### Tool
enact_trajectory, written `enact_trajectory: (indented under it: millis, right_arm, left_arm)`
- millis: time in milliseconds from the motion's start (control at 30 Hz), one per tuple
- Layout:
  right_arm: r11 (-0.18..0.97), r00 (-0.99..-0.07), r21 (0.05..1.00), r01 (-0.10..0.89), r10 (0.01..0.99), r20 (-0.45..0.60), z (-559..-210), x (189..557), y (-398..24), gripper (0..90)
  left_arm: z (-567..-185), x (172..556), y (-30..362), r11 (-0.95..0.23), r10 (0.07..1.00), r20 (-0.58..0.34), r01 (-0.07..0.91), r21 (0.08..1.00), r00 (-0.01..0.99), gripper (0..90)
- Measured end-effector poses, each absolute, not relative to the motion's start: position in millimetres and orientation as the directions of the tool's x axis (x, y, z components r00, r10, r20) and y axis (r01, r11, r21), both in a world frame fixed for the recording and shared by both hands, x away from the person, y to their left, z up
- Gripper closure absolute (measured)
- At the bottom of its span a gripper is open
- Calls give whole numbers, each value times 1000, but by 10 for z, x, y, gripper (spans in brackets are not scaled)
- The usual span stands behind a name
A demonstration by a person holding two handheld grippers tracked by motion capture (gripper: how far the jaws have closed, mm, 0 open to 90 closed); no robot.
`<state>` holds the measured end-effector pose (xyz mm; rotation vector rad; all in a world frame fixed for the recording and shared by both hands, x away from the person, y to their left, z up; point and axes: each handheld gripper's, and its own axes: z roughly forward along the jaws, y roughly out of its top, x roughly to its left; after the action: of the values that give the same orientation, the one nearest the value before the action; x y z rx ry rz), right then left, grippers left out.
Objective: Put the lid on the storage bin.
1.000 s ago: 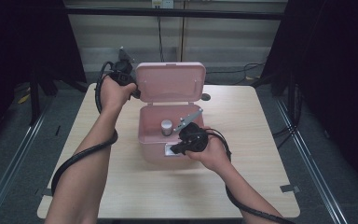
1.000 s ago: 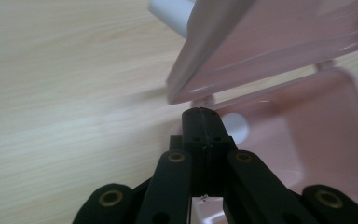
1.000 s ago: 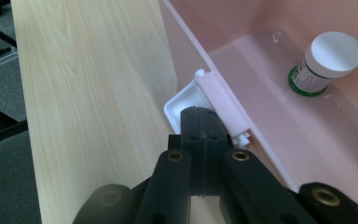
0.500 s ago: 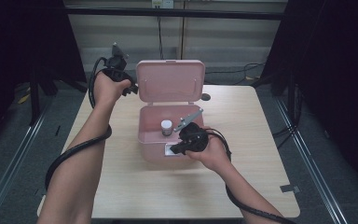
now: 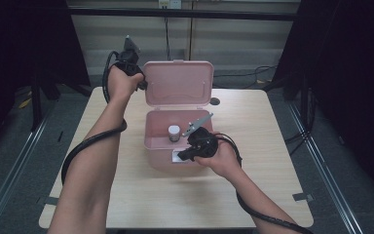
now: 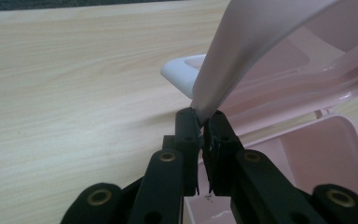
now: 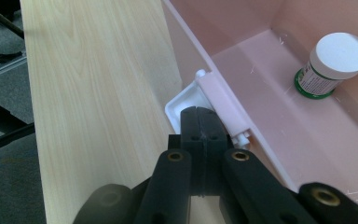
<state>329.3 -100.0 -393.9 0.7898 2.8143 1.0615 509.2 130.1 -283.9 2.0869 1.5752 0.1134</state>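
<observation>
The box (image 5: 175, 141) is sitting near the middle of the desk (image 5: 272, 146) with its lid (image 5: 177, 84) already swung up and standing nearly upright, so the opening is looking all but done. The left tongs (image 5: 141, 82) are pinching the lid's side edge (image 6: 214, 88), their jaws having just been closing on the thin pink rim that is rising straight ahead of them. The right tongs (image 5: 184, 155) are pressed together with nothing between them, their tips resting at the white latch (image 7: 186, 105) on the box's front wall, seemingly steadying it. Beyond the right tongs, inside the box, a small white-capped bottle (image 7: 335, 65) is standing upright. What is left, by my reading, is letting go of the lid and probably reaching for that bottle.
</observation>
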Motion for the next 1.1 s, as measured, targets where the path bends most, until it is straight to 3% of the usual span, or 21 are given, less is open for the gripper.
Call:
enact_trajectory:
  millis: [100,767,1100]
  right_arm:
    - [639,-871,627,447,470,142,-3940,3293,-1001,900]
    - [611,-854,633,475,494,164,-3943,3276,-1011,900]
    - [556,-830,663,501,525,187,-3719,3325,-1248,890]
  left_arm:
    - [-2809,5043,1257,-224,924,-187,868,443,334,864]
    - [-2799,4738,1264,-247,922,-162,857,453,351,860]
    - [-2819,4680,1316,-244,913,-185,850,466,364,900]
